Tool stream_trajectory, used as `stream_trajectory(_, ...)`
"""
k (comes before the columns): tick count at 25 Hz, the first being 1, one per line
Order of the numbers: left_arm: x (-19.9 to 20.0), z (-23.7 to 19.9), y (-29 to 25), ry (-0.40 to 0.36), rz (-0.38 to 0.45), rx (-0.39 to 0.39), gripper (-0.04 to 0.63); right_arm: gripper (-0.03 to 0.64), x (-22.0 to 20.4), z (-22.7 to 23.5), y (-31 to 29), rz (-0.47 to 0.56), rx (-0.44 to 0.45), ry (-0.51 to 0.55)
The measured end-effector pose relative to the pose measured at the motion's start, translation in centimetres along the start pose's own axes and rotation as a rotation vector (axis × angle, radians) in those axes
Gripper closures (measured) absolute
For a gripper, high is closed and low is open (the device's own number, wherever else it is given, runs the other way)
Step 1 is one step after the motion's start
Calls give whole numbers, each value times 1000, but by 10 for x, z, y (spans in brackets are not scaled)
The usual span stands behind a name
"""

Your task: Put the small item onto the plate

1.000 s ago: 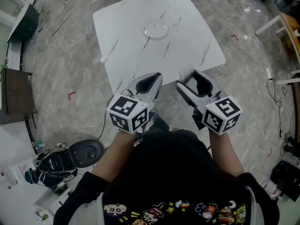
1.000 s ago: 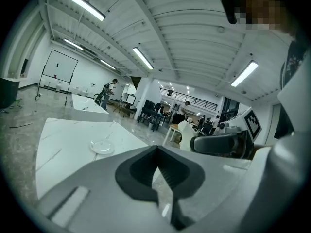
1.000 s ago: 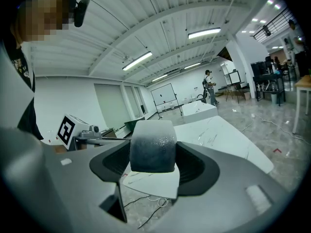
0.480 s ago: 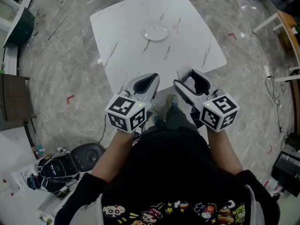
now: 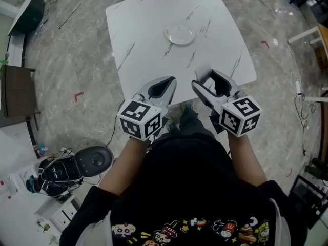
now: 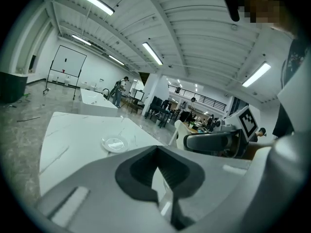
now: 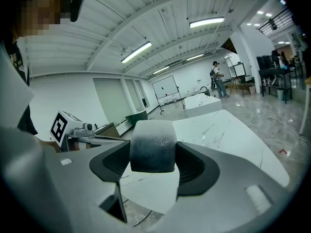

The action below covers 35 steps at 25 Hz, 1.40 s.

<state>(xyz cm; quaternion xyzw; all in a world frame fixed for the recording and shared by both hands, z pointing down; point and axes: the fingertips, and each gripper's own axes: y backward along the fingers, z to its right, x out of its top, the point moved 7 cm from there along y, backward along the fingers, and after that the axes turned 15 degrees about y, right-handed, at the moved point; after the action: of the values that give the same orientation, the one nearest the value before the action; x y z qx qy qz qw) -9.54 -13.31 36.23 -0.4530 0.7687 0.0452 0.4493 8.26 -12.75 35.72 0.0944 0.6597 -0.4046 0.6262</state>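
My right gripper is clamping the small item, my left gripper closed, empty; next I'm reaching for the plate, upper center.

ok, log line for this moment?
left gripper: shut, empty | right gripper: shut on small item | plate: empty, on table

Black short-sleeved tee with a row of colourful cartoon characters printed across it. The left tool and right tool are light grey shells with dark pads, each carrying a white cube of black square markers.
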Motion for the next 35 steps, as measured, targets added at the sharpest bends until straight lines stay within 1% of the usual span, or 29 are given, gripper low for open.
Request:
stream_trajectory(5, 8, -23, -40, 41, -17, 54, 595, 296, -3, 40, -36, -55, 45, 13)
stream_trajectory(10, 10, -52, -87, 86, -41, 121, 595, 296, -11, 89, -87, -134, 88, 50)
stream_trajectory(15, 8, -80, -125, 159, -44, 175, 594, 296, -18, 136, -144, -209, 131, 89)
stream_trajectory(19, -3, -98, -141, 226, -52, 221, 595, 296, -34, 164, -192, -291, 160, 165)
stream_trajectory(22, -6, -111, -147, 255, -52, 237, 595, 296, -43, 181, -230, -349, 153, 234)
stream_trajectory(26, -13, -122, -145, 304, -35, 277, 595, 296, -57, 195, -267, -432, 138, 260)
stream_trajectory(32, -17, -136, -131, 347, -7, 321, 595, 296, -67, 197, -300, -510, 128, 304)
stream_trajectory(35, -18, -140, -123, 352, -6, 333, 595, 296, -68, 195, -310, -540, 111, 337)
